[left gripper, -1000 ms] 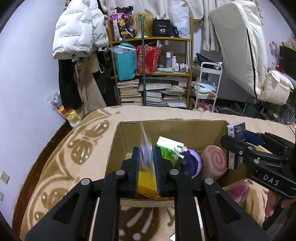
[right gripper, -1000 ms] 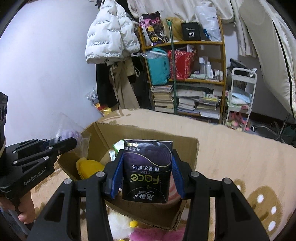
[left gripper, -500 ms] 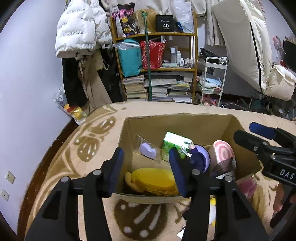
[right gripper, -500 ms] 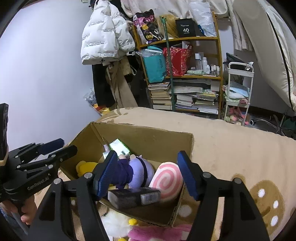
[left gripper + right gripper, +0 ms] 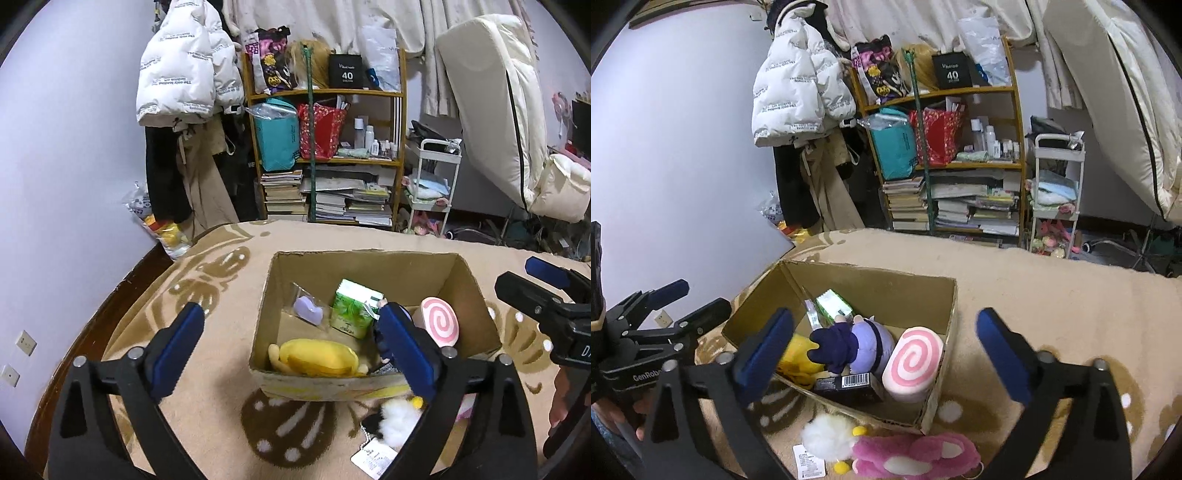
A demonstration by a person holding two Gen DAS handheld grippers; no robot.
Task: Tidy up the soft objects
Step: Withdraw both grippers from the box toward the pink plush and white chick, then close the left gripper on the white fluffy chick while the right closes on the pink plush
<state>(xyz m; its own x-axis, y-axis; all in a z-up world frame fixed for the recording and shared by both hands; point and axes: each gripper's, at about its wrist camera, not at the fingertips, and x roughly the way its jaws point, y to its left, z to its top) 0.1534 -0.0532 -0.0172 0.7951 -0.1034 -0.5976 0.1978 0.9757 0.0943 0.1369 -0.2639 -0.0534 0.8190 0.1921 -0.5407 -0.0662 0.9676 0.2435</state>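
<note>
An open cardboard box [image 5: 476, 295] [image 5: 938, 295] stands on the patterned blanket. In it lie a yellow plush [image 5: 317, 357], a clear bag with a purple heart [image 5: 308, 310], a green tissue pack [image 5: 354, 308], a pink swirl cushion [image 5: 440, 322] [image 5: 912, 363], a purple doll [image 5: 849, 343] and a dark tissue pack [image 5: 849, 384]. A white fluffy toy [image 5: 823, 435] and a pink plush [image 5: 916, 456] lie on the blanket in front of the box. My left gripper [image 5: 291, 347] is open and empty before the box. My right gripper [image 5: 884, 349] is open and empty above it.
A wooden shelf [image 5: 325, 155] with books and bags stands behind, with a white jacket [image 5: 181, 77] hung at its left and a white cart [image 5: 432, 184] at its right. The blanket [image 5: 1052, 295] stretches to the right of the box.
Both grippers opened and drew back. The left let go of the clear purple-heart bag and the right let go of the dark tissue pack; both now lie in the box.
</note>
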